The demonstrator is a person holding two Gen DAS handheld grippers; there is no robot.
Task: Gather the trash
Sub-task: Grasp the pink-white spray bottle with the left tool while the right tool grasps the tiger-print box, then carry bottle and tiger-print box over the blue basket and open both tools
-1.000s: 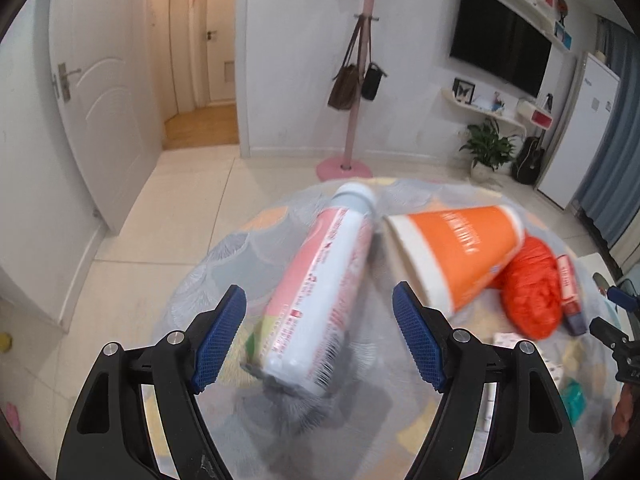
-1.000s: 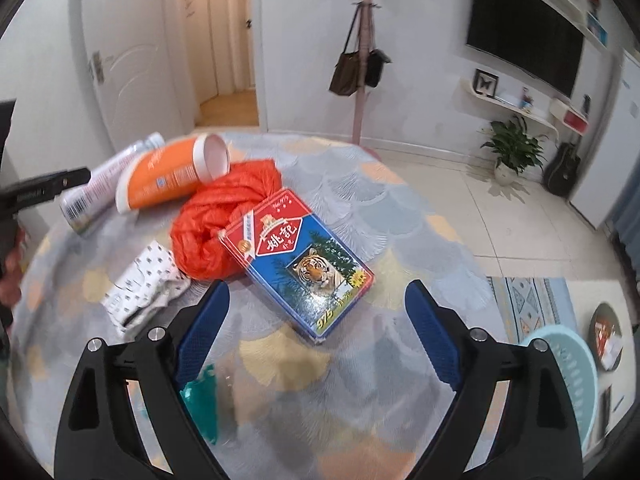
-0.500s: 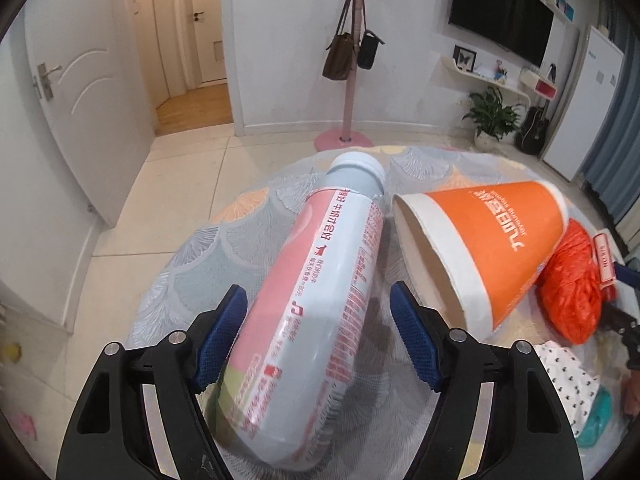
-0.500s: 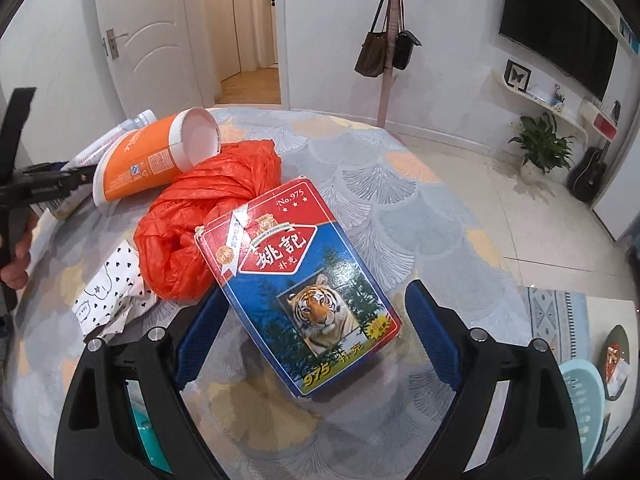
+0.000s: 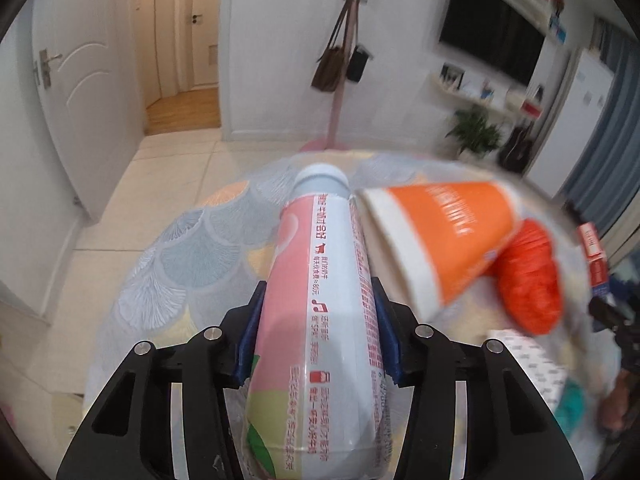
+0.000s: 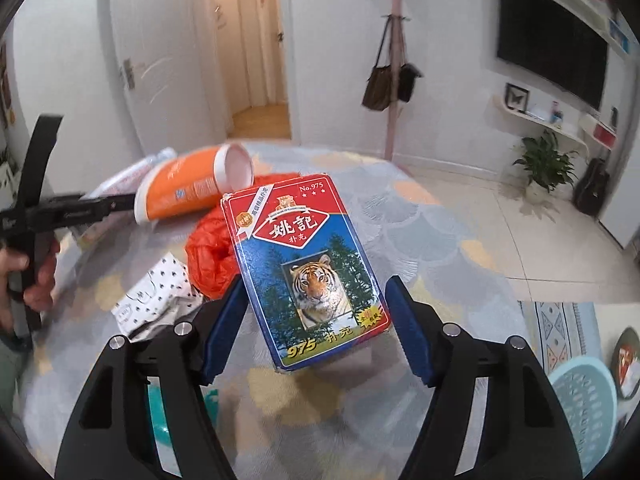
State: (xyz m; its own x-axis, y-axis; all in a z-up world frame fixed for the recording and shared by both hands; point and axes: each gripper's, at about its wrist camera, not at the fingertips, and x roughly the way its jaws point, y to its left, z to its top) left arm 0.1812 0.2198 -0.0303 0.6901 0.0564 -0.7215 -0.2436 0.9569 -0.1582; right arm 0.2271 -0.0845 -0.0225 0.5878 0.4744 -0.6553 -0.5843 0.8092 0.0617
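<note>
The collecting looks barely begun: as far as the two views show, every piece of trash is on the round patterned table [image 6: 460, 216] and nothing has reached the pale blue basket [image 6: 588, 408], which stands on the floor at the lower right of the right wrist view. In the centre of the left wrist view, the left gripper [image 5: 316, 340] is closing on the pink-and-white bottle [image 5: 320, 300], its blue pads drawn in against the bottle's sides so that a narrow hold seems made or very nearly so. In the lower centre of the right wrist view, the right gripper [image 6: 316, 332] is also closing, with the playing-card box [image 6: 304, 264] between its pads; a sliver of table shows at the right-hand pad, so I judge the box framed but not yet pinched. Still waiting are the orange paper cup [image 5: 440, 240] lying on its side just beside the bottle, the crumpled orange-red bag [image 6: 212, 256] at the box's left edge, the dotted white wrapper [image 6: 156, 300] at lower left, and a teal scrap [image 6: 160, 412] behind the left-hand finger. What remains, by my reckoning, is lifting both items, carrying them to the basket, and returning for the rest.
</note>
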